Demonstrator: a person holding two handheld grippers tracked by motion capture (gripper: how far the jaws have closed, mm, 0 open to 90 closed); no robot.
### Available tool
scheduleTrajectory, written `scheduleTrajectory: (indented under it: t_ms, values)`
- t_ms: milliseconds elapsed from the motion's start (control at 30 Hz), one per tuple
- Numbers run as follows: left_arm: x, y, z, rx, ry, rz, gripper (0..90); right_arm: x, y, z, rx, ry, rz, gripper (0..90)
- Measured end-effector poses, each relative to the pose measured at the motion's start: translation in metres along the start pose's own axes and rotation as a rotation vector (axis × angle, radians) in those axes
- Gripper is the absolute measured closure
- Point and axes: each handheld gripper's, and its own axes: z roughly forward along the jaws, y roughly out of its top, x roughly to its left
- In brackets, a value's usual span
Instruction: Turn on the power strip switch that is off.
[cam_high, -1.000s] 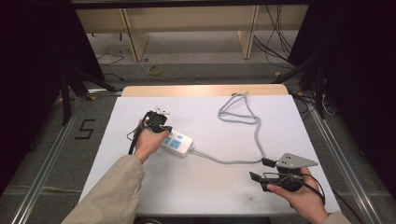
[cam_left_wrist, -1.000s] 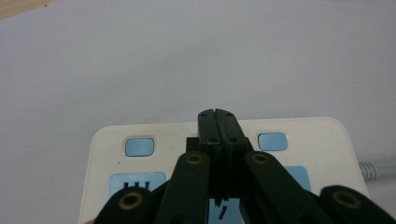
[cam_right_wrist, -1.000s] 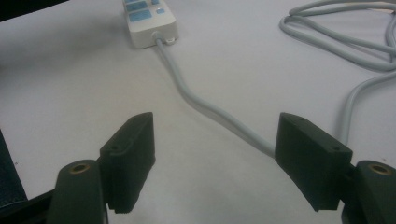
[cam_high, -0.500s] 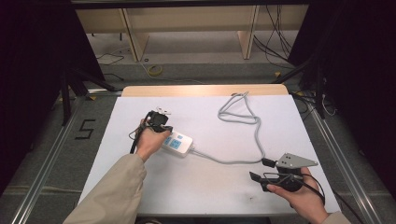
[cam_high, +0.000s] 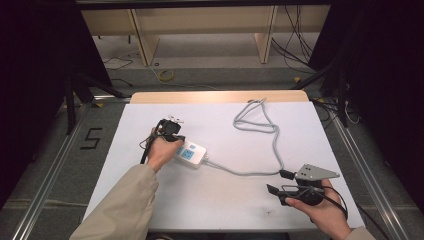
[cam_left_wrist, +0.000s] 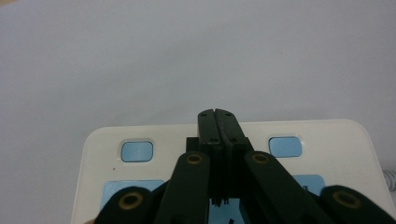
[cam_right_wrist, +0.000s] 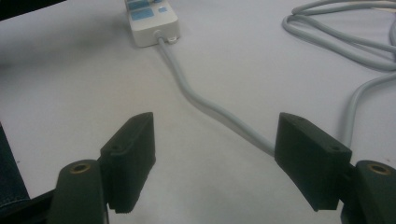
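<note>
Left gripper sits on top of the power strip, jaws pressed together with nothing visible between them; in the left gripper view the tips rest between the two small blue buttons, so this looks like a press or pin-down on the strip body, not a grasp.

Power strip lies flat on the white surface, left of centre; grey cable leaves its right end, runs across the surface and loops up near the far edge.

Right gripper hovers near the front right of the surface, jaws wide apart, holding nothing; in the right gripper view the cable passes between the two jaws, farther off and lying on the surface; can't tell if the tips touch the surface.

Risks, as I judge them:
- closed tips on smooth plastic can skid off the strip if the push goes off vertical; the strip would slide or pivot, since only the left gripper restrains it
- tips sit close to both buttons; a small drift sideways may hit the wrong one, or land between and do nothing
- if the right gripper closes on the cable and pulls while the left eases off, the strip gets dragged across the surface
- right jaws closing too high would miss the cable; too low and they scrape the surface
- the far loop of cable could tighten and tug the strip if the slack is taken up
</note>
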Motion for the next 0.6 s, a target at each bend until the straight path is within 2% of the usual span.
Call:
scheduleTrajectory:
  t_ms: [300, 400, 600]
  values:
    - [-0.0025, 0.0028, 0.0004, 0.033, 0.003, 0.001, 89.8, 0.0004, 0.0, 0.0002, 0.0, 0.002, 0.001, 29.6]
    - [-0.0042, 0.0048, 0.0002, 0.055, 0.015, 0.017, 89.8, 0.0005, 0.0, 0.0003, 0.0, 0.002, 0.001, 29.6]
    - [-0.0062, 0.0064, 0.0012, 0.067, 0.029, 0.021, 89.9, 0.0004, -0.0001, 0.0003, 0.0, 0.004, -0.001, 29.6]
